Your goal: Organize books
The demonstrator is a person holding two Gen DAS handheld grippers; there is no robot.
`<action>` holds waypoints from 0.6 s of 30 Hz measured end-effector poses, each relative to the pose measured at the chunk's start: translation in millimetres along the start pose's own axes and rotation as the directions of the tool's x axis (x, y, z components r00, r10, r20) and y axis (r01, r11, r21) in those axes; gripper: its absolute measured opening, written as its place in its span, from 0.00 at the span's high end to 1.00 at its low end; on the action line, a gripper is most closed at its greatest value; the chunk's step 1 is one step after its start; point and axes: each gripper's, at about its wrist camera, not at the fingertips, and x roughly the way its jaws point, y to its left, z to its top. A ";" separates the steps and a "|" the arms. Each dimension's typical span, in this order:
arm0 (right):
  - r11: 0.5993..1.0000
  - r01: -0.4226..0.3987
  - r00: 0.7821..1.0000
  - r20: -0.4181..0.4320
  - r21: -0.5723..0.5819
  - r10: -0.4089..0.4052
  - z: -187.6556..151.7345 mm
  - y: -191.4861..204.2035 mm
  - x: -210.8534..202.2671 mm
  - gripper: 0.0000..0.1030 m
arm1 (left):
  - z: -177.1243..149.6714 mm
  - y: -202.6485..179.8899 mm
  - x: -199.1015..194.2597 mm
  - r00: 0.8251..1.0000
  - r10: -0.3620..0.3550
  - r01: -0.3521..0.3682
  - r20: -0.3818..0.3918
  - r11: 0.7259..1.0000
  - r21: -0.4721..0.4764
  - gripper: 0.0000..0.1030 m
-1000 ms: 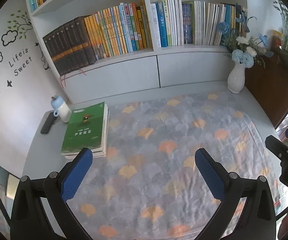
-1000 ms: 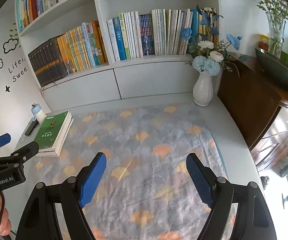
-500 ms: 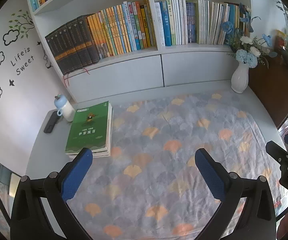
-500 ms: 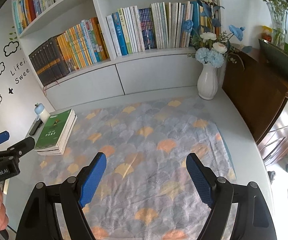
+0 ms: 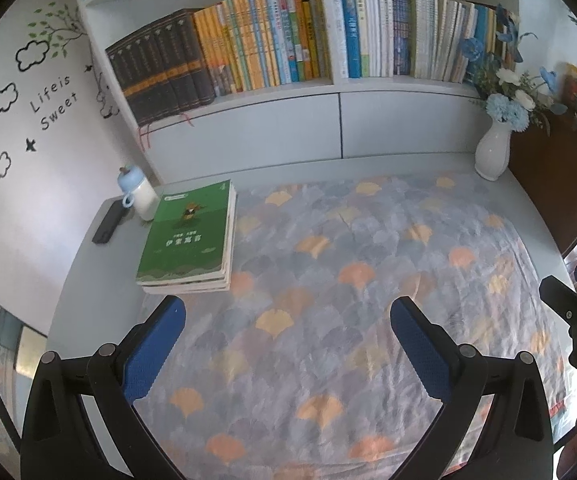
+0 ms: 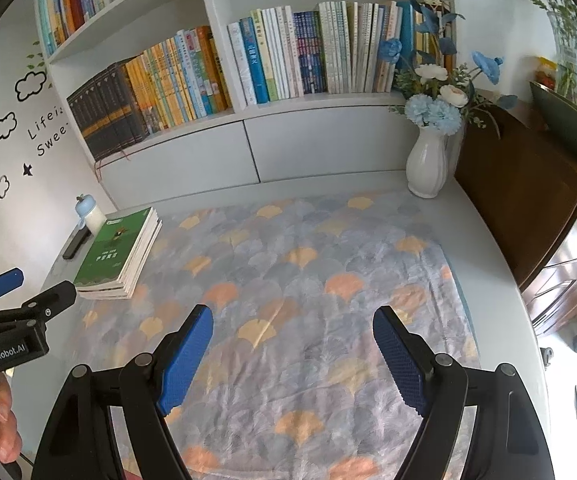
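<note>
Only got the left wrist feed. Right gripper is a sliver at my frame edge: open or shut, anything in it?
Observer: The right gripper is open, nothing between its pads, over the patterned cloth.
Operator: What's past the vase on the right?
Observer: A wooden cabinet against the table edge; its front has drawers.
Operator: What holds the left unit?
Observer: A hand grips the handle below the left gripper.
</note>
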 end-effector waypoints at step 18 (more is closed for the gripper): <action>0.996 -0.060 0.998 -0.036 -0.073 0.057 -17.9 40.3 3.2 0.22 | -34.5 39.1 -7.0 0.997 0.069 -0.071 -0.027 0.996 -0.059 0.01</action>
